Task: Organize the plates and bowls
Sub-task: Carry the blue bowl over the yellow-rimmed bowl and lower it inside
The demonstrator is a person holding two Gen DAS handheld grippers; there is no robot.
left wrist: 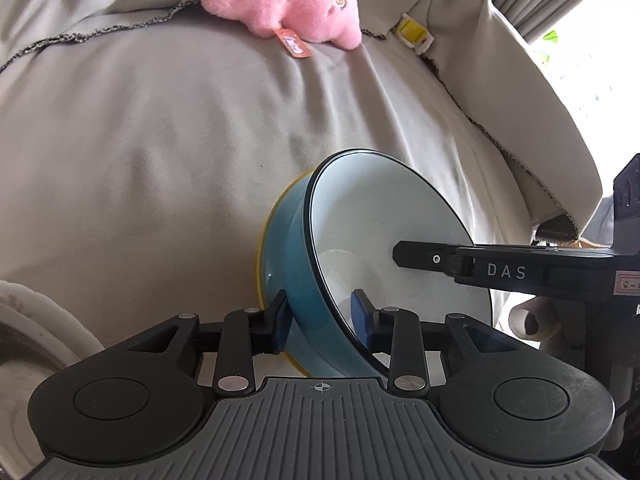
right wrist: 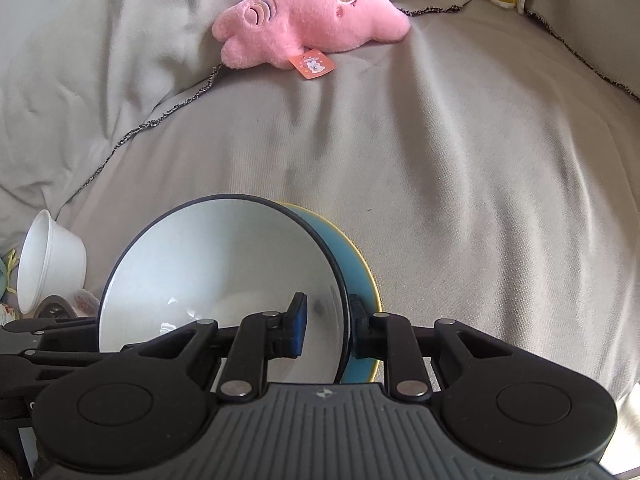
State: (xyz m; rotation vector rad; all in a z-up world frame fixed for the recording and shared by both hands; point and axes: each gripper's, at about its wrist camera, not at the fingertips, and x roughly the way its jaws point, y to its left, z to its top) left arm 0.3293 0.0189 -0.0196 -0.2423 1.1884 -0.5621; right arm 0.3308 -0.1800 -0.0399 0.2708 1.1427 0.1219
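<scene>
Left wrist view: a blue bowl (left wrist: 304, 280) with a white inside and a dark rim is seen at 6 o'clock, sitting on a yellow-rimmed plate (left wrist: 262, 256) on a grey sofa cover (left wrist: 160, 140). Its wall is straddled by the left gripper (left wrist: 320, 324), one pad outside and one inside; whether the pads press cannot be told. The right gripper (left wrist: 404, 256) enters from 3 o'clock. A pink plush toy (left wrist: 288, 0) lies at 12 o'clock.

Right wrist view: the bowl's wall is clamped by the right gripper (right wrist: 328, 330), closed on it. A white plastic cup (right wrist: 44, 260) lies at 9 o'clock.
</scene>
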